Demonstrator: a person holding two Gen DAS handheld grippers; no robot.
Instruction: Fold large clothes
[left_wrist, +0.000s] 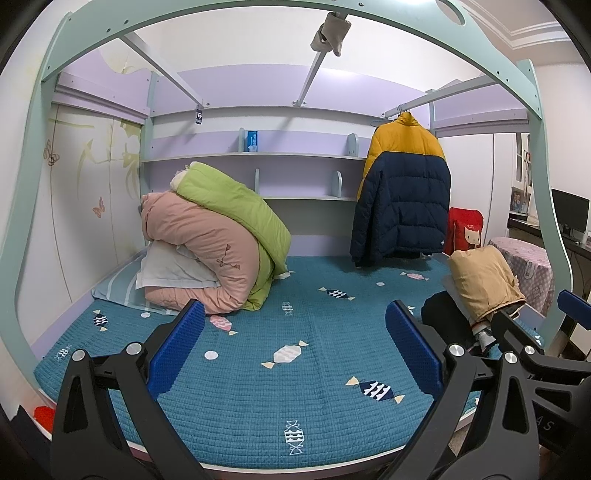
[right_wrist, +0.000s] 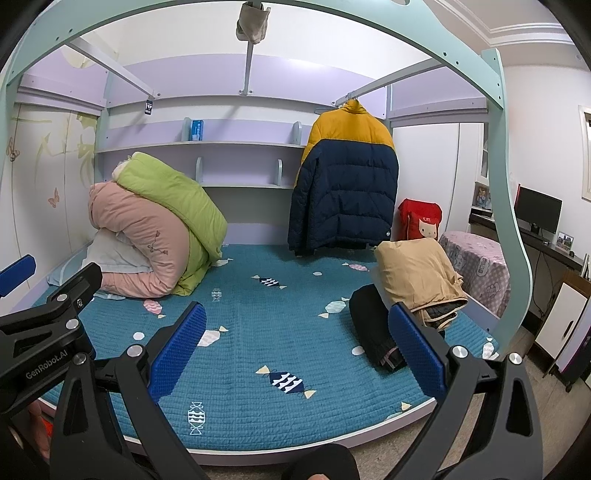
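Note:
A yellow and navy puffer jacket (left_wrist: 402, 192) hangs on a hanger from the bed frame's rail at the back right; it also shows in the right wrist view (right_wrist: 345, 184). A tan folded garment (left_wrist: 484, 284) and a black garment (left_wrist: 447, 317) lie at the bed's right edge, also in the right wrist view as tan (right_wrist: 417, 273) and black (right_wrist: 373, 328). My left gripper (left_wrist: 295, 350) is open and empty above the near part of the bed. My right gripper (right_wrist: 299, 350) is open and empty, also above the near part of the bed.
The blue quilted mattress (left_wrist: 280, 391) with candy prints fills the middle. Rolled pink and green duvets (left_wrist: 218, 236) with a pillow sit at the back left. A red cushion (right_wrist: 419, 219) stands at the back right. Shelves line the back wall. A desk with a monitor (right_wrist: 537, 212) is at far right.

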